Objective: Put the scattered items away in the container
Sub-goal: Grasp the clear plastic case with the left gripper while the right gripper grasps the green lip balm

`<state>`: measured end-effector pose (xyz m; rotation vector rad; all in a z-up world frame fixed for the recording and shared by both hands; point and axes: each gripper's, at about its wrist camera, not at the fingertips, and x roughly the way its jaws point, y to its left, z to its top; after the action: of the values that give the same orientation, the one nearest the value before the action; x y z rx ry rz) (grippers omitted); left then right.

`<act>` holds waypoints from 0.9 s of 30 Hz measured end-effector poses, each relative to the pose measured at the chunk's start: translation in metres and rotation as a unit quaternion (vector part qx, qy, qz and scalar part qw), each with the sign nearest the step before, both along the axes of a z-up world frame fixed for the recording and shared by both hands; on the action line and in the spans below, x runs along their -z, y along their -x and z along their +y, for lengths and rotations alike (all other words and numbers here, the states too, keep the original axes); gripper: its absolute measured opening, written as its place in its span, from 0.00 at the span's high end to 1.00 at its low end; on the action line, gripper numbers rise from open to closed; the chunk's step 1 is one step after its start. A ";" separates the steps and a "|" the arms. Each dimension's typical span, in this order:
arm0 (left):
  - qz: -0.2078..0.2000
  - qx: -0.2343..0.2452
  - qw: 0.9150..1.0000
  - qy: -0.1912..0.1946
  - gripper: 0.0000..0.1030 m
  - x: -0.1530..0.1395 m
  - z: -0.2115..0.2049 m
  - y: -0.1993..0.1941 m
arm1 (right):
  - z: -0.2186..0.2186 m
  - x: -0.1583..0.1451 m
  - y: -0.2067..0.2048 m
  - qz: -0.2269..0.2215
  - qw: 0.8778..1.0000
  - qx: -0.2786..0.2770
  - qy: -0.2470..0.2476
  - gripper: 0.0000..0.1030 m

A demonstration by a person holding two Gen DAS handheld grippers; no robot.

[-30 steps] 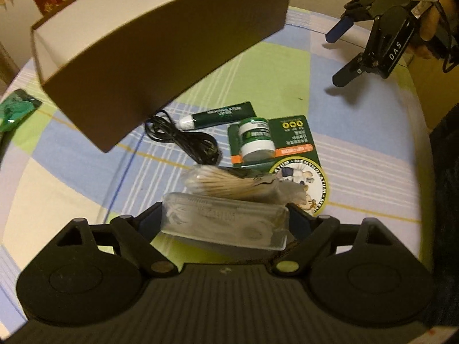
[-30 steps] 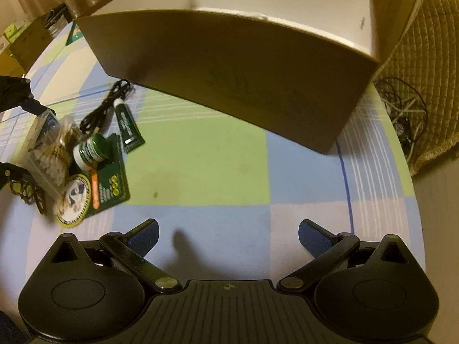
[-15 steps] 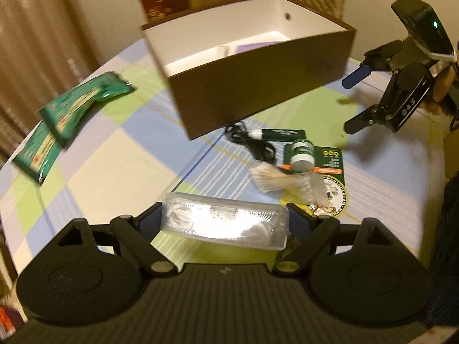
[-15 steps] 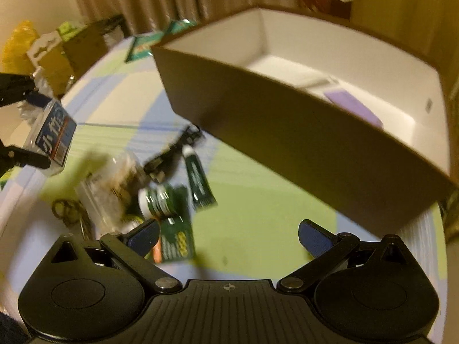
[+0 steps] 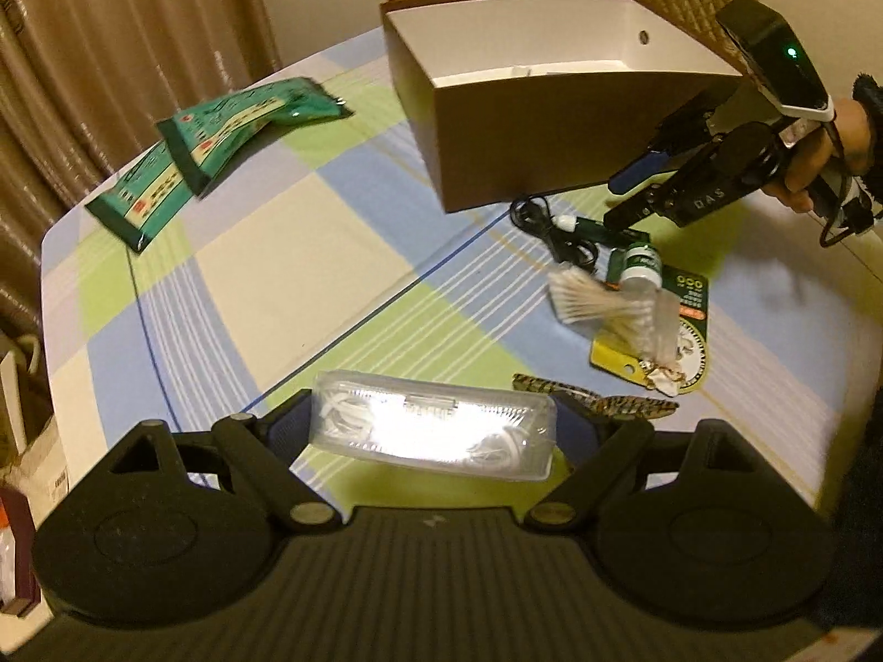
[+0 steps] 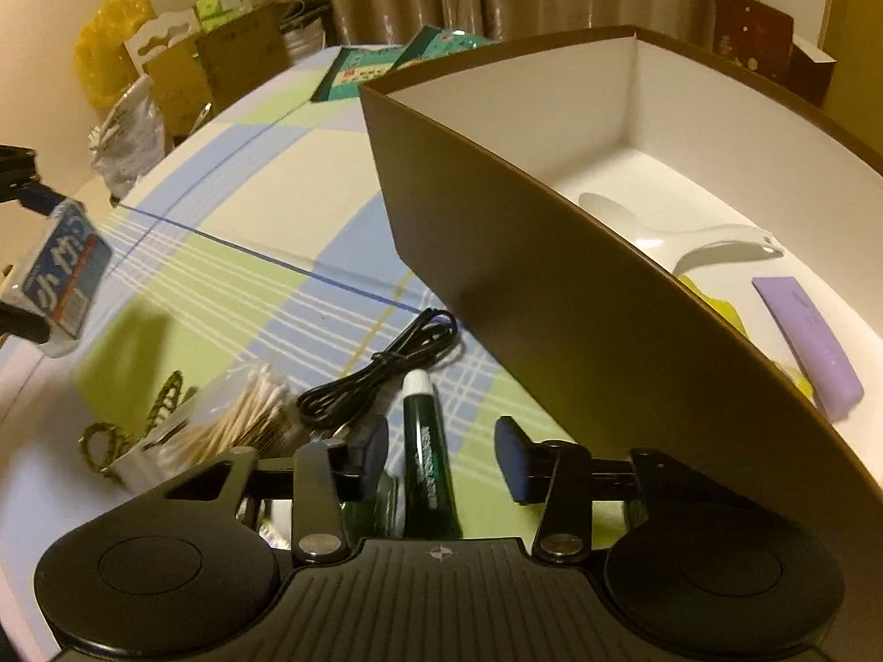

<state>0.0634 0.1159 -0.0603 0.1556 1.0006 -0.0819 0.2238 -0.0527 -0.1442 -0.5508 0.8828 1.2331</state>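
My left gripper (image 5: 430, 422) is shut on a clear plastic case (image 5: 436, 436) of white items, held above the checked tablecloth; the right wrist view shows the case's blue label (image 6: 60, 270) at far left. My right gripper (image 6: 441, 452) is down over a dark green tube (image 6: 425, 469) with a white cap. Its jaws are closing with the tube between them, and a gap shows on both sides. In the left wrist view the right gripper (image 5: 623, 196) hangs beside the brown box (image 5: 552, 127). The box (image 6: 552, 287) is white inside and holds a white spoon (image 6: 690, 243) and a purple bar (image 6: 811, 336).
A black cable (image 6: 386, 369), a bag of cotton swabs (image 6: 243, 425), a green-capped bottle (image 5: 640, 265) on a green card and a patterned cord (image 5: 596, 400) lie near the tube. Green packets (image 5: 221, 132) sit far left on the table. Bags and boxes stand beyond the table's edge.
My left gripper has lifted the clear case up and away from the pile. My right gripper has come across to the green tube and its jaws have narrowed around it.
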 end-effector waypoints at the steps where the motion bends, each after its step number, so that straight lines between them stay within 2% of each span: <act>1: 0.001 -0.003 1.000 0.000 0.16 0.001 0.001 0.001 | 0.003 0.002 0.000 -0.001 1.000 -0.002 0.002 0.68; 12: 0.004 -0.021 1.000 0.000 0.16 0.004 0.005 0.000 | 0.020 0.016 0.003 -0.025 0.999 -0.023 0.032 0.78; 17: 0.004 -0.030 1.000 0.002 0.16 0.005 0.008 -0.001 | 0.022 0.017 0.005 -0.036 0.998 -0.030 0.036 0.87; 27: 0.006 -0.031 0.999 -0.002 0.16 0.007 0.006 -0.003 | 0.018 0.016 0.008 -0.049 0.997 -0.032 0.041 0.88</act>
<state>0.0663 0.1221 -0.0671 0.1270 1.0169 -0.0244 0.2163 -0.0349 -0.1600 -0.7037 0.8409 1.2202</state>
